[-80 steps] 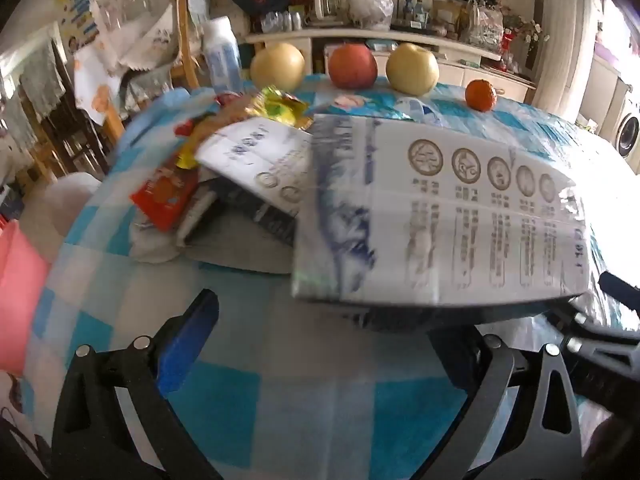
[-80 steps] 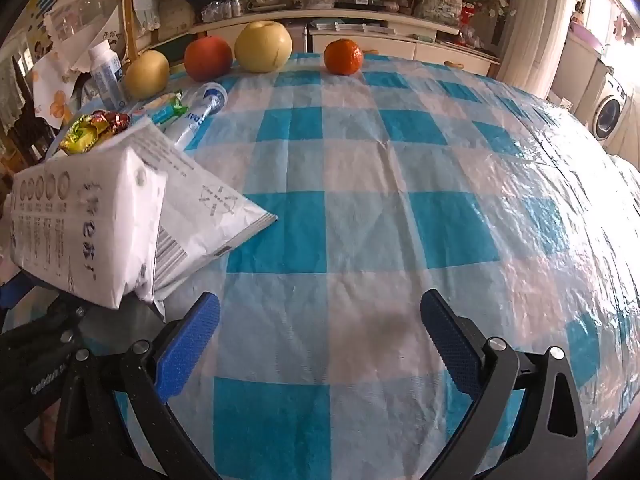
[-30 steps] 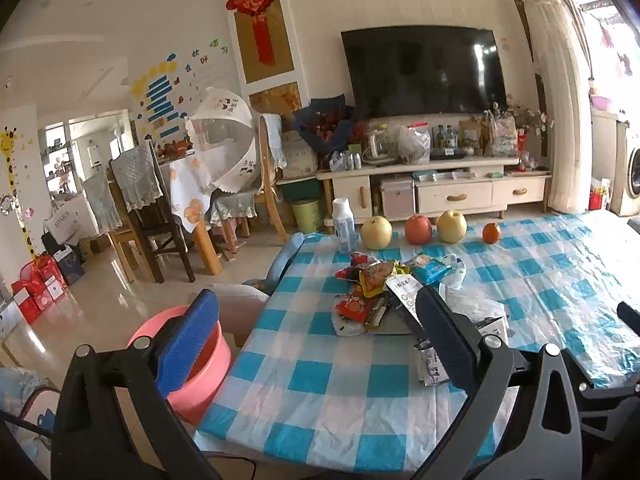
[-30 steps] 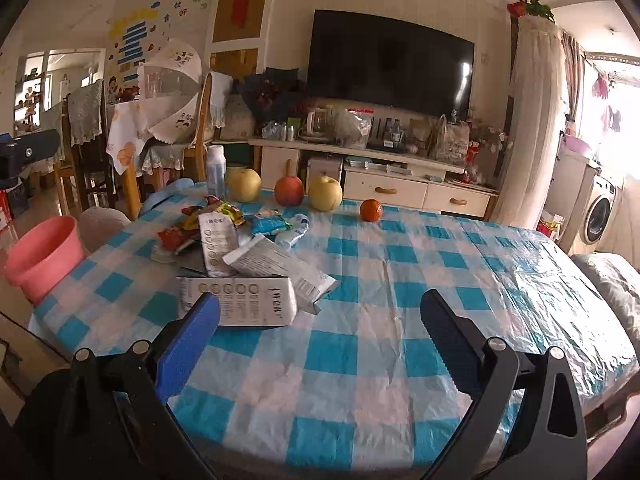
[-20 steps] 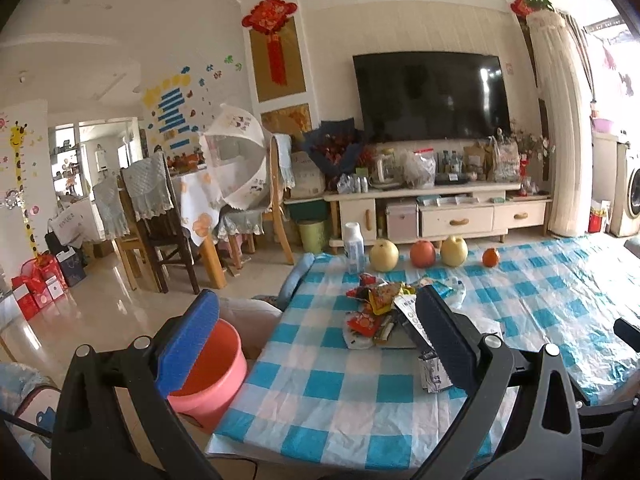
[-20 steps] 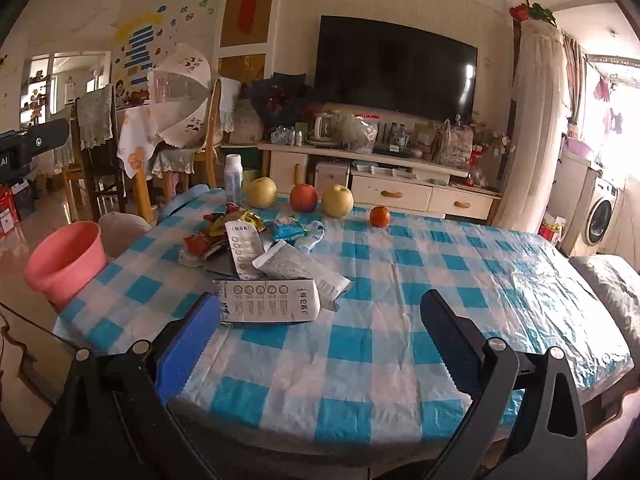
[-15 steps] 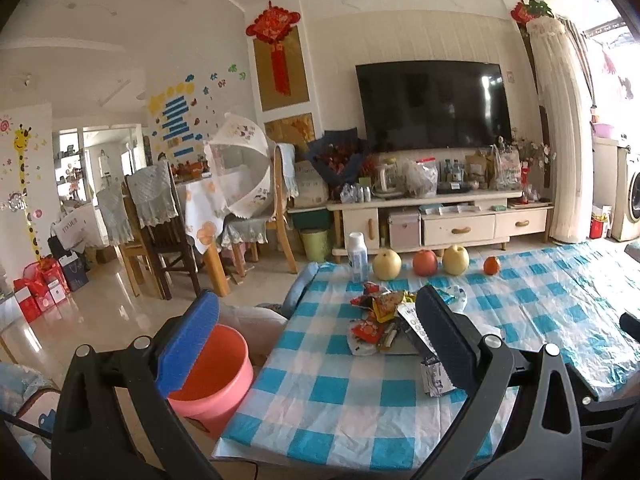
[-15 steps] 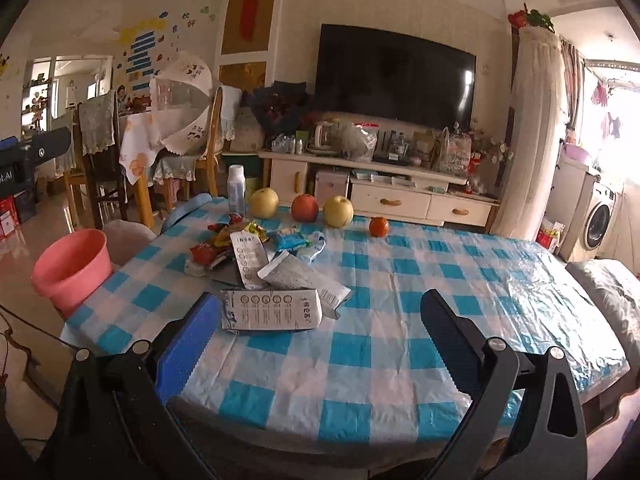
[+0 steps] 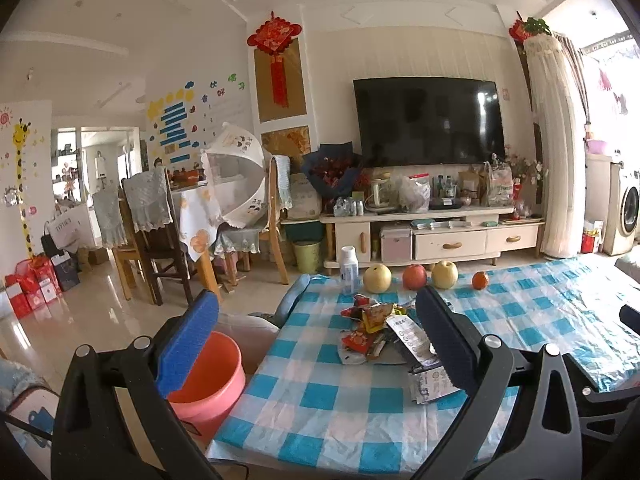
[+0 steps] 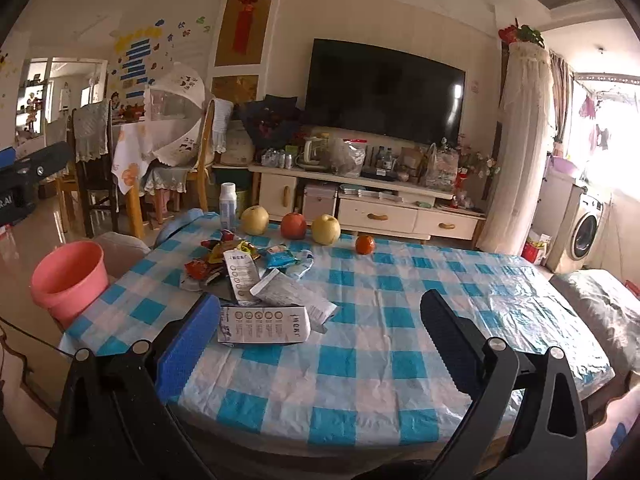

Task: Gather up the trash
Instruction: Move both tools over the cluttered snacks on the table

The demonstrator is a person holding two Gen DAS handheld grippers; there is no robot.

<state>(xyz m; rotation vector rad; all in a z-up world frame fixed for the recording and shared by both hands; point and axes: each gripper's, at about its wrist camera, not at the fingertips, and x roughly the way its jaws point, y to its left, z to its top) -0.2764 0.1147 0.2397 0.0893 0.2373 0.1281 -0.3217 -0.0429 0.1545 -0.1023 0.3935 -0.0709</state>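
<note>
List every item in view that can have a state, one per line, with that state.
left gripper: open, empty, held back from the table
right gripper: open, empty
pink bucket: upright on the floor beside the table
white carton: flattened, lying on the tablecloth
wrapper pile: loose, crumpled, on the table
white bottle: upright, capped
television: off, screen dark

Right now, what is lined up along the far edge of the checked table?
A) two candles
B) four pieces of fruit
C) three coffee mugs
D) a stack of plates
B: in the right wrist view a yellow pear, a red apple, a second yellow fruit and a small orange sit in a row beyond the pile of wrappers.
</note>
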